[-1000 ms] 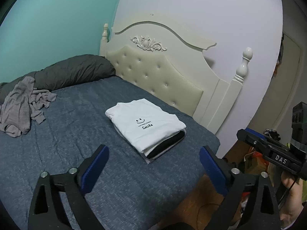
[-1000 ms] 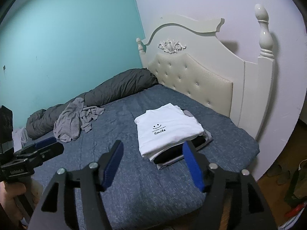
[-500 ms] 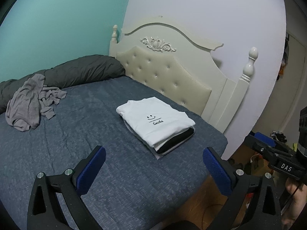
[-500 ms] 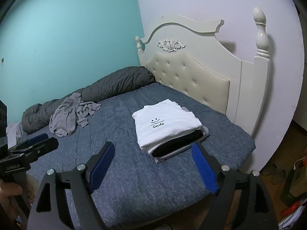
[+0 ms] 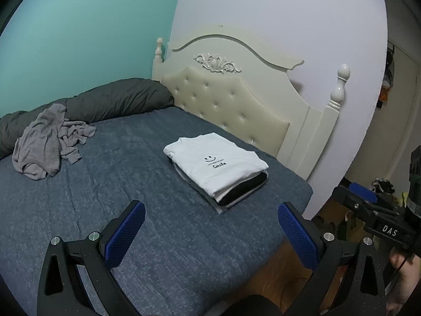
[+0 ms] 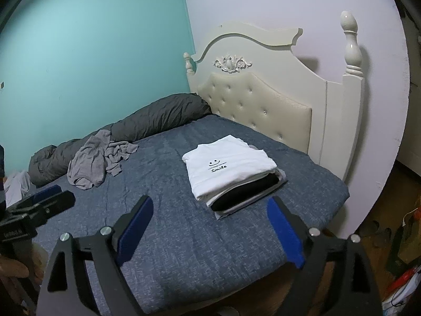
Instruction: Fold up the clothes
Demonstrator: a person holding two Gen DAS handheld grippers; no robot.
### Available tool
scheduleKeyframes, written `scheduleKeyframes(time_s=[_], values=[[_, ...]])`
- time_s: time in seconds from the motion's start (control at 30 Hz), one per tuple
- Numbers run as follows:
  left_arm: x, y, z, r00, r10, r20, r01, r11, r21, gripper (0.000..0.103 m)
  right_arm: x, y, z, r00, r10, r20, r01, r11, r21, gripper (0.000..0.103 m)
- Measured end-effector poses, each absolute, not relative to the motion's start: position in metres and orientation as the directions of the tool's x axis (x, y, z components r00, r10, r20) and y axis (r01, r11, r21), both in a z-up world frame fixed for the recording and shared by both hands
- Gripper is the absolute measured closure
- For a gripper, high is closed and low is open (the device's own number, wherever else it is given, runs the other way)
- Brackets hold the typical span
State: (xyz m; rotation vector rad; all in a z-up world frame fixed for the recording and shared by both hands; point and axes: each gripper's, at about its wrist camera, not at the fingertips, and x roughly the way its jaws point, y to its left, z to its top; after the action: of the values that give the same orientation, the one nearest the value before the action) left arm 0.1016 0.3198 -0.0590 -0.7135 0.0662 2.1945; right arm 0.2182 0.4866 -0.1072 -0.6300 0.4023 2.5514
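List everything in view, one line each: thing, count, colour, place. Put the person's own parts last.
Folded clothes stack: one, white smiley-print T-shirt on top, black and grey layers beneath, on the bed near the headboard.
Crumpled grey garment: one, grey, unfolded, far side of the bed against the duvet.
Rolled dark grey duvet: one, along the teal wall.
Blue-grey bedspread: one, covering the bed.
Cream tufted headboard: one, against the white wall.
Left tool: one, black with blue pads, open, empty.
Right tool: one, same colours, open, empty.
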Motion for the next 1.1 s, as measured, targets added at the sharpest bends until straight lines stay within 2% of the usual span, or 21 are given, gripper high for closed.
scheduleKeyframes(time_s=[0.37, 0.63, 1.1], values=[[0.111, 0.311, -0.067, -0.540, 0.670, -0.509, -0.707, -0.690, -0.157, 0.000, 0.225, 0.477, -0.108, -0.779, 0.389, -0.491, -0.516, -0.844, 0.150, 0.009], [0.115, 0.307, -0.069, -0.551, 0.658, -0.513, -0.702, -0.698, -0.142, 0.000, 0.228, 0.472, -0.113, -0.776, 0.398, -0.488, -0.523, -0.840, 0.146, 0.001], [0.114, 0.303, -0.074, -0.541, 0.648, -0.537, -0.691, -0.706, -0.155, 0.000, 0.229, 0.468, -0.116, -0.774, 0.395, -0.495, -0.520, -0.842, 0.143, 0.001]])
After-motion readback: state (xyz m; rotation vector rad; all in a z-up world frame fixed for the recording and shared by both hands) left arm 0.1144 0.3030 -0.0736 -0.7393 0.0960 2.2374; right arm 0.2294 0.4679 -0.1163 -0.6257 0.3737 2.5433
